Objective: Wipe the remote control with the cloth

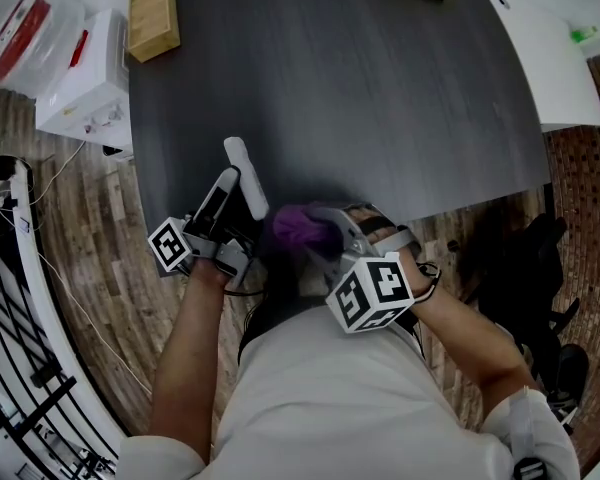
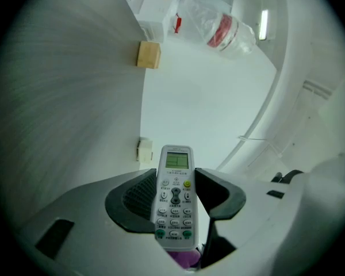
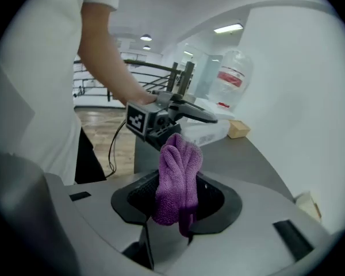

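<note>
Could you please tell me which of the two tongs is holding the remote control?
The left tongs, shut on the white remote control; the right tongs grip the purple cloth instead.

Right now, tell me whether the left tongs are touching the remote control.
Touching. The left gripper view shows the left tongs shut on the remote control, one jaw pressed against each long side with no gap.

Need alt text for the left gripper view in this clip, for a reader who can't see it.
The left gripper is shut on a white remote control, held between its dark fingers with buttons and small screen facing the camera. A bit of purple cloth shows beneath the remote's near end, and a wooden block sits on the table beyond.
</note>
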A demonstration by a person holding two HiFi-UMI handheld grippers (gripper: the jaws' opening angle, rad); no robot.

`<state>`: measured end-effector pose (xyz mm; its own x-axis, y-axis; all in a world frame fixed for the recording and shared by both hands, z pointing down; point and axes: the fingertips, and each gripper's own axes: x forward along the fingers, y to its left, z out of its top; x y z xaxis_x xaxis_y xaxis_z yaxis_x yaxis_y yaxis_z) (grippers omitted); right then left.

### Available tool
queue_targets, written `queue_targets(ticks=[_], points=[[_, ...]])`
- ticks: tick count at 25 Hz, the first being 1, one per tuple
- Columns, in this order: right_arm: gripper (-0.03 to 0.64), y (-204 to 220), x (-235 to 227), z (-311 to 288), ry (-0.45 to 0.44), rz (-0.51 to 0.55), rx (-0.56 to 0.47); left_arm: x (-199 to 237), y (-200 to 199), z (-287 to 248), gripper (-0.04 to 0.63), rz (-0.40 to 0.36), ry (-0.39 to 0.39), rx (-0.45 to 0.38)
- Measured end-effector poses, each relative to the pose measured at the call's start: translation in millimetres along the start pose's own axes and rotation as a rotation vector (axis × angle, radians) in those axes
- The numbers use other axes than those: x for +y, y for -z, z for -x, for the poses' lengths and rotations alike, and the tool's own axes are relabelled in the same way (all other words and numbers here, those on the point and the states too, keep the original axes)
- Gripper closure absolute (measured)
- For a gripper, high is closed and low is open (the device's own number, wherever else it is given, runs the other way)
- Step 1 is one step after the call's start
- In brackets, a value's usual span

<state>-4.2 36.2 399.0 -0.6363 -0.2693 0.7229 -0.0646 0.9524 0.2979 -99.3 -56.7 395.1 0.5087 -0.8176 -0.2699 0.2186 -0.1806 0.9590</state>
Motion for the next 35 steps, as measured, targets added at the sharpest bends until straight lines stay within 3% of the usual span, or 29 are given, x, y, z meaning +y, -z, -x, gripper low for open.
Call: queue_targets(ticks=[6, 10, 15, 22, 35], points=[[0.460, -15.0, -73.2, 14.1, 0.064, -0.426, -0.186, -49.4, 17.7, -1.1, 0.385, 0.101, 0.282, 0.080], [0.460, -45.1, -119.0, 13.0, 0.099, -0.518, -0.305, -64.7, 31.8, -5.1, 0.386, 0.138, 0.361, 0.140], [0.460, -70.3, -137.5, 10.9, 0.120, -0.480, -0.349, -62.6, 34.9, -8.8, 0.385, 0.136, 0.342, 0.161], [0.460, -60.9, -98.8, 3.3, 0.057, -0.382, -0.287, -44.3, 26.1, -4.1, 0.387, 0.097, 0.237, 0.123], [0.460, -38.7, -64.1, -8.1, -0.073, -0.604, -0.292, -36.0, 2.9, -7.5, 0.387, 0.065, 0.203, 0.007]])
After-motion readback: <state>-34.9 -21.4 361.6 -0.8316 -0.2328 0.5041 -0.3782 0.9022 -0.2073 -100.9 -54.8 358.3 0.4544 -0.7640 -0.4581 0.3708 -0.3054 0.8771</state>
